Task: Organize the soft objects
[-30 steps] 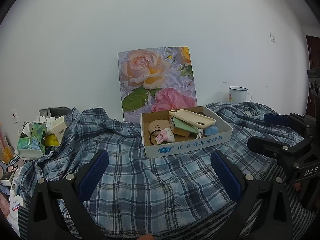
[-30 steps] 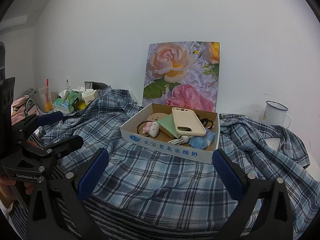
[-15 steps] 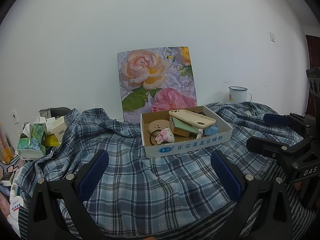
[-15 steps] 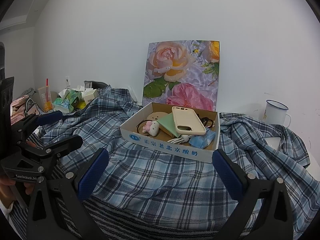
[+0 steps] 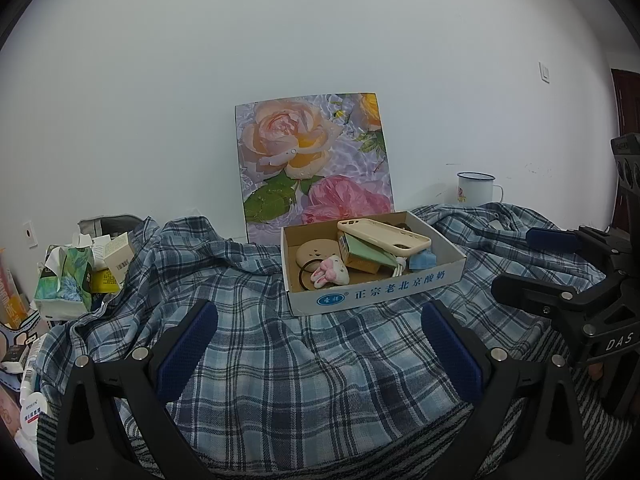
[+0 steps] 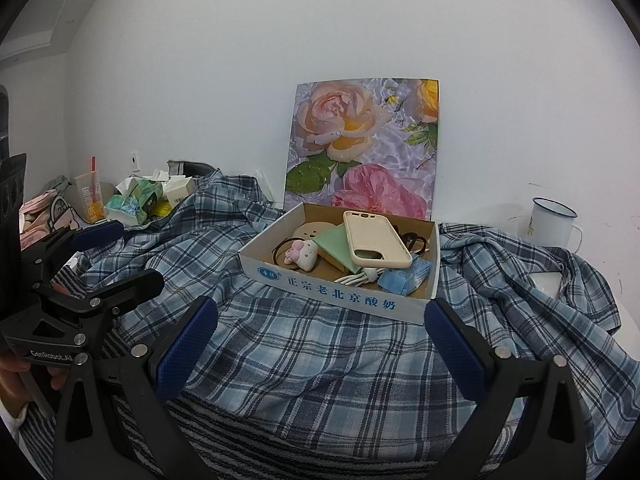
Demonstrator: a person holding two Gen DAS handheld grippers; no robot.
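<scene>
Both tongs are spread wide and hold nothing. From the left wrist, the left tongs (image 5: 320,344) hang over the plaid shirt (image 5: 280,352), which is spread across the bed, long axis side to side; the cardboard box (image 5: 372,296) sits straight ahead on it. From the right wrist, the right tongs (image 6: 320,344) hover over the shirt's near edge, the box ahead. Neither hand looks nearer, I judge.

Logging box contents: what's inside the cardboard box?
In the cardboard box: beige phone case atop a green pouch, plush bunny, black hair ties, white cable, blue packet, round tan item. Whatever lies under the case is hidden.
</scene>
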